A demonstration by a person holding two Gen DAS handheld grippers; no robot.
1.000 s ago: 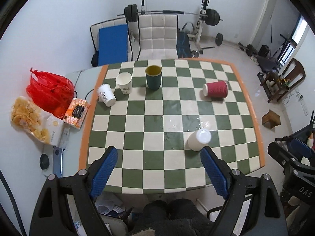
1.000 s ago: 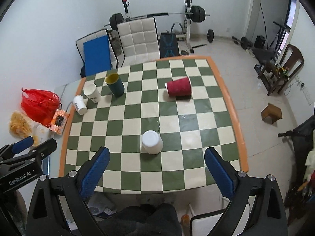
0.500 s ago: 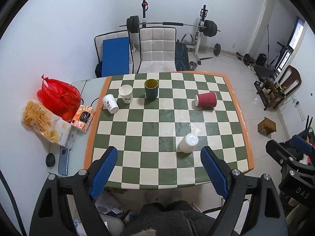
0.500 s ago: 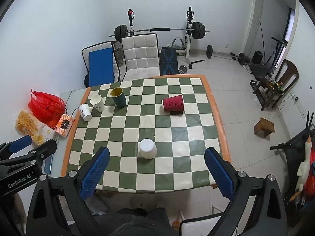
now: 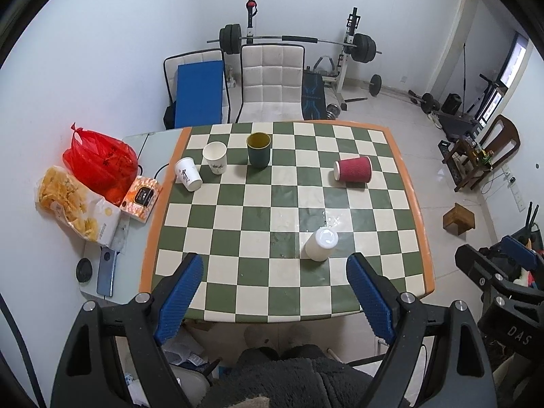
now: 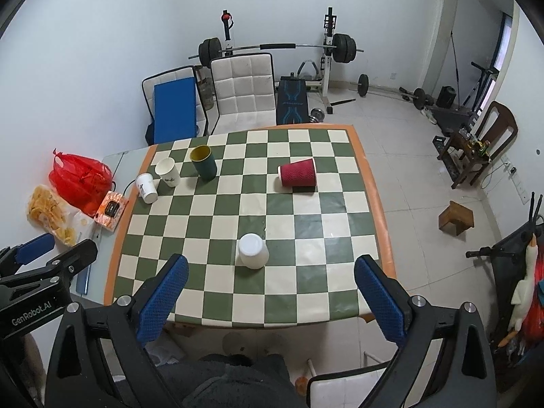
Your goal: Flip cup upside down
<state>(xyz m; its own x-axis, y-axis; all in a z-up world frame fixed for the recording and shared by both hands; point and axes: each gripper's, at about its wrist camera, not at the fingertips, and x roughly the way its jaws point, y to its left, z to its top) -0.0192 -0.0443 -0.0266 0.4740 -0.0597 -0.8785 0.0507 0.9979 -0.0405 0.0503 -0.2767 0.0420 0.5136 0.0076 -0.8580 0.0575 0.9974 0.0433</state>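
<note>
A white cup (image 5: 321, 244) stands upside down on the checkered table (image 5: 217, 217), near its front; it also shows in the right wrist view (image 6: 253, 251). A red ribbed cup (image 5: 353, 169) lies on its side at the right back (image 6: 298, 173). A dark green cup (image 5: 258, 150) stands upright at the back, with a white cup (image 5: 215, 157) upright beside it and another white cup (image 5: 188, 174) tipped at the left edge. My left gripper (image 5: 275, 292) and right gripper (image 6: 270, 292) are both open and empty, held high above the table's front edge.
A red bag (image 5: 98, 163), a snack bag (image 5: 74, 204), an orange box (image 5: 142, 198) and a phone (image 5: 107, 273) lie on the side table at left. A white chair (image 5: 272, 85) and gym weights (image 5: 295, 39) stand behind. A wooden stool (image 5: 459, 219) sits on the floor at right.
Both grippers have pulled up and back from the table, so the table looks smaller. The cups have not moved.
</note>
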